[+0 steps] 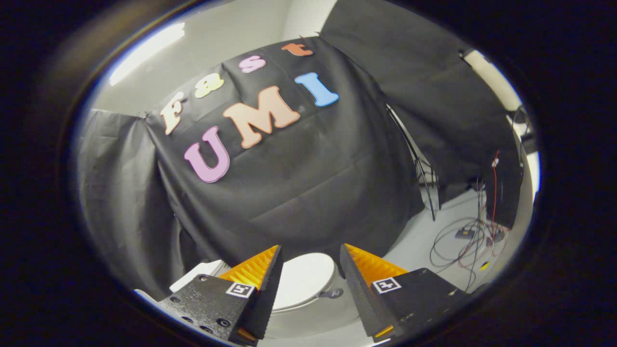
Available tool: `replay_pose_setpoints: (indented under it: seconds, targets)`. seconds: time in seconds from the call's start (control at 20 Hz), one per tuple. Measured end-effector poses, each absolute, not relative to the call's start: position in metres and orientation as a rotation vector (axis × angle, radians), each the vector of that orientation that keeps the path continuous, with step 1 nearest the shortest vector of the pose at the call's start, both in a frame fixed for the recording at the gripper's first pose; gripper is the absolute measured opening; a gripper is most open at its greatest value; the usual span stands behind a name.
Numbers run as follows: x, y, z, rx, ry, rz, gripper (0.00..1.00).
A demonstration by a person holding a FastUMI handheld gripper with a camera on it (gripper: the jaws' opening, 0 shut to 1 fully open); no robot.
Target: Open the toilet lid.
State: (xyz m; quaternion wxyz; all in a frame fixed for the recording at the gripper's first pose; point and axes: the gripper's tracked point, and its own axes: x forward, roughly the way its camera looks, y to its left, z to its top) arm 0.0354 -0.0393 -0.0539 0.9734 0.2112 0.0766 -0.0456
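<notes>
Gripper [311, 255] fingers spread apart, nothing between them, held up in the air. Each finger carries a small square black-and-white marker tag [240, 289], no readable words on it. Toilet lid [301, 279] white, closed, seen through the gap between the fingers and below them, not touched. Black cloth wall [299, 183] hangs right behind the toilet. To the right, open pale floor [419, 241] with loose cables [462, 241] well apart from the toilet.
</notes>
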Motion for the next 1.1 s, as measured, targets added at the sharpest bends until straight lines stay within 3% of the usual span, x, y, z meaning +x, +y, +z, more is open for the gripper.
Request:
replay_pose_setpoints:
  seconds: [0.35,1.1]
  targets:
    - [0.070,-0.027,-0.124,0.683,0.433,-0.066,0.74]
    - [0.170,-0.039,-0.256,1.150,0.304,-0.098,0.68]
